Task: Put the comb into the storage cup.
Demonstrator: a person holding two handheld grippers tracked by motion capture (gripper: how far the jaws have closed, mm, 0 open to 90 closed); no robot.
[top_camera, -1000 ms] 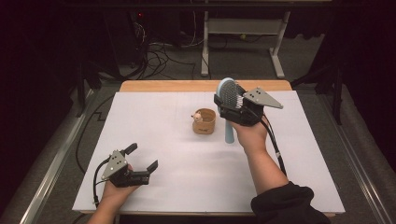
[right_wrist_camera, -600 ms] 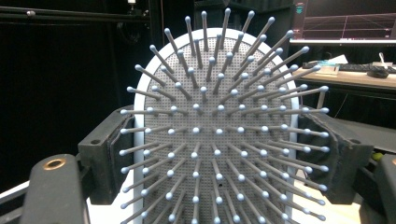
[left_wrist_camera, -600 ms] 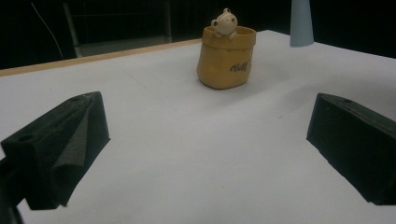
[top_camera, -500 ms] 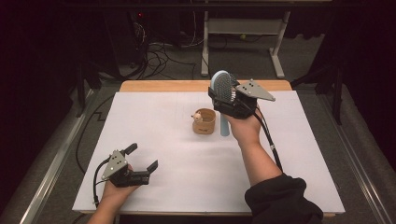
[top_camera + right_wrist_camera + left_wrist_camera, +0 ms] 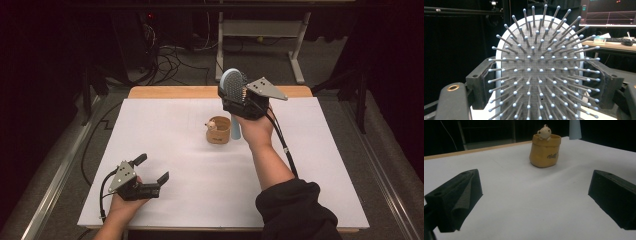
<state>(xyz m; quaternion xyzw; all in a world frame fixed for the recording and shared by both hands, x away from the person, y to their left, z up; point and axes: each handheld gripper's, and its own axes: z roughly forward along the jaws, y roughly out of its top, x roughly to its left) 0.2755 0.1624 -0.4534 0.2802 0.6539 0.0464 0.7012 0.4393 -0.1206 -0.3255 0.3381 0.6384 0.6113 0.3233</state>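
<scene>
A light blue hairbrush [image 5: 231, 85] stands upright in my right gripper [image 5: 235, 100], which is shut on its head; its handle [image 5: 235, 131] hangs down just right of a small tan cup [image 5: 219, 131] with a bear figure on its rim. In the right gripper view the bristled head [image 5: 541, 72] sits between the two black jaws. My left gripper [image 5: 152, 172] rests open on the white table cover at the front left. Its jaws stand wide apart in the left gripper view, with the tan cup [image 5: 545, 150] and the brush handle tip [image 5: 575, 129] farther off.
The white cover [image 5: 165, 125] spreads over a wooden table [image 5: 170, 92]. Metal rails [image 5: 55, 180] run along both sides. Cables [image 5: 170, 55] and a table frame [image 5: 295, 45] lie on the dark floor behind.
My right gripper has carried the hairbrush a little to the left and up, closer to the cup. The left gripper has stayed where it was.
</scene>
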